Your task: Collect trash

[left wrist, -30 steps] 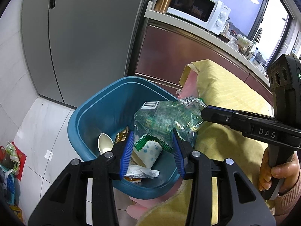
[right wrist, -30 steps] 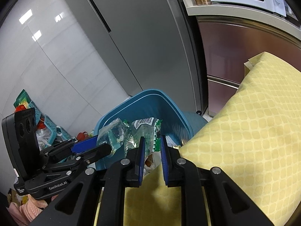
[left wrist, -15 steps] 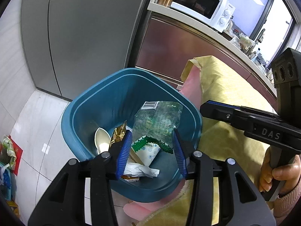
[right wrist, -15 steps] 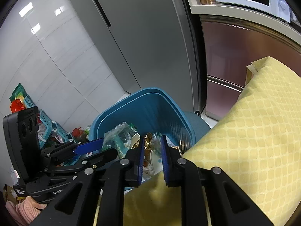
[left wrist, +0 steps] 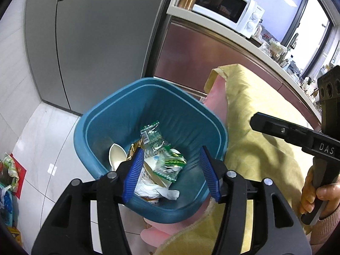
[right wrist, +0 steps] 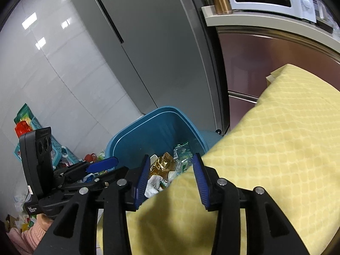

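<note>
left gripper (left wrist: 172,167): chunky black plastic frame, two ribbed blue pads, shiny silver pivot screws
right gripper (right wrist: 171,174): same black build with ribbed blue pads; white "DAS" lettering on its arm, black handle
camera block: black box with three round holes, at 3 o'clock in the left view
sleeves: fuzzy pink knit cuff (right wrist: 31,233), brownish knit cuff (left wrist: 323,231)
</note>
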Demonstrator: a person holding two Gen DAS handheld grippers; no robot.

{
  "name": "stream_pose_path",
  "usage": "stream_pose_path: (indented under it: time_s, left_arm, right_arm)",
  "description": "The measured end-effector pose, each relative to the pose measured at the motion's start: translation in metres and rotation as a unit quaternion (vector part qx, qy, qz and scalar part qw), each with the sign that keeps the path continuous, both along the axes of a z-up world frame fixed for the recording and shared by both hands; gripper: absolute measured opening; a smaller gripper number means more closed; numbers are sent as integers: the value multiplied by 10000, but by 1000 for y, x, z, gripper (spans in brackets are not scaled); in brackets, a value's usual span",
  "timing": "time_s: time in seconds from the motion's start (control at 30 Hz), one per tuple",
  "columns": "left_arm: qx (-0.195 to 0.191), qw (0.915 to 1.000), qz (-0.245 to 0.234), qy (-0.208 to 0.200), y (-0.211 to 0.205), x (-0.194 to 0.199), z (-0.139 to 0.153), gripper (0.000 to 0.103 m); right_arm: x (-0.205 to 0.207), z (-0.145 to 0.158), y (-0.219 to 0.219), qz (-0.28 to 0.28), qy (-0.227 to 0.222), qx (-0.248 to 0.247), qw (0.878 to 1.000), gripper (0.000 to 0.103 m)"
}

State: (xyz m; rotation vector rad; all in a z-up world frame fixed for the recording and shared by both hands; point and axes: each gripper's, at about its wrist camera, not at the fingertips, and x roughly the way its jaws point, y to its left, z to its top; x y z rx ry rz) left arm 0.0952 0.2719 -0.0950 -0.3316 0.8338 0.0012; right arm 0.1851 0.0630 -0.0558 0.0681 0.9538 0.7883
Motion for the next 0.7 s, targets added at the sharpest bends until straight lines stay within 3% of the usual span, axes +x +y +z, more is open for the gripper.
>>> stream_pose_path:
  time_s: [0.17,0.4,0.5,0.7]
  left_arm:
    - [188,9988,-40,-448,-10,-17,27,64]
    - [579,9895,-292,-1295,-51,-45,69,98]
    - [690,9847,-329,-1567,-69,-54,80,98]
    - [854,9757,-229,-2007,-96,-71,99,98]
  right_arm:
    - [-16,16,-24,-154,-302,108,9994,58]
    - [-51,46,-67,-681,-1158,-45,9909,86]
    - [-72,56,-85,-978,-1639,-176,9815,96]
    - [-106,62,-125,-1740,-2209,-366,9590,96]
